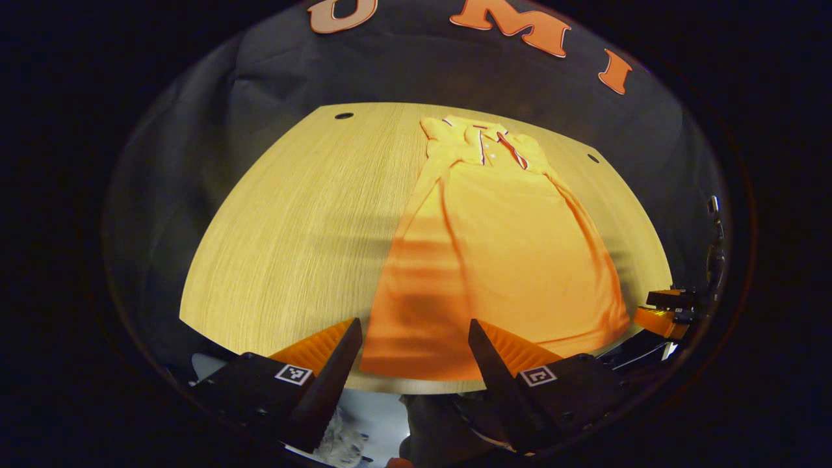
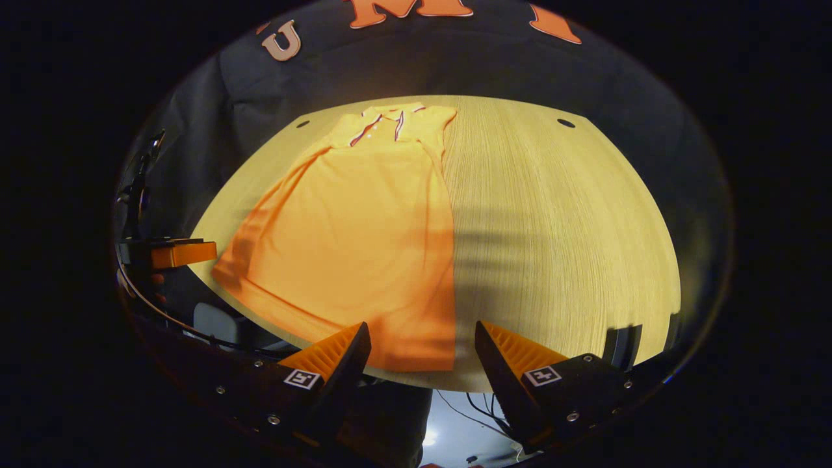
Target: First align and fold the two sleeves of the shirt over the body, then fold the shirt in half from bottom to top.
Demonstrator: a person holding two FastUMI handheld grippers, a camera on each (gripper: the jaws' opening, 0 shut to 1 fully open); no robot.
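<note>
An orange polo shirt (image 1: 494, 253) lies flat on the wooden table (image 1: 305, 221), collar at the far end, hem at the near edge. Both sleeves lie folded over the body, which makes a long narrow shape. My left gripper (image 1: 415, 331) is open just above the hem's near left corner, nothing between its fingers. In the right gripper view the shirt (image 2: 364, 234) runs from the near edge to the far side of the table (image 2: 559, 227), and my right gripper (image 2: 422, 335) is open above the hem's near right corner. The other gripper (image 2: 179, 252) shows at the left edge.
The table has small dark holes at its far corners (image 1: 344, 116) (image 2: 566, 123). Black cloth wall stands behind it. The right gripper (image 1: 669, 312) shows at the right edge of the left gripper view. Bare wood lies left of the shirt there.
</note>
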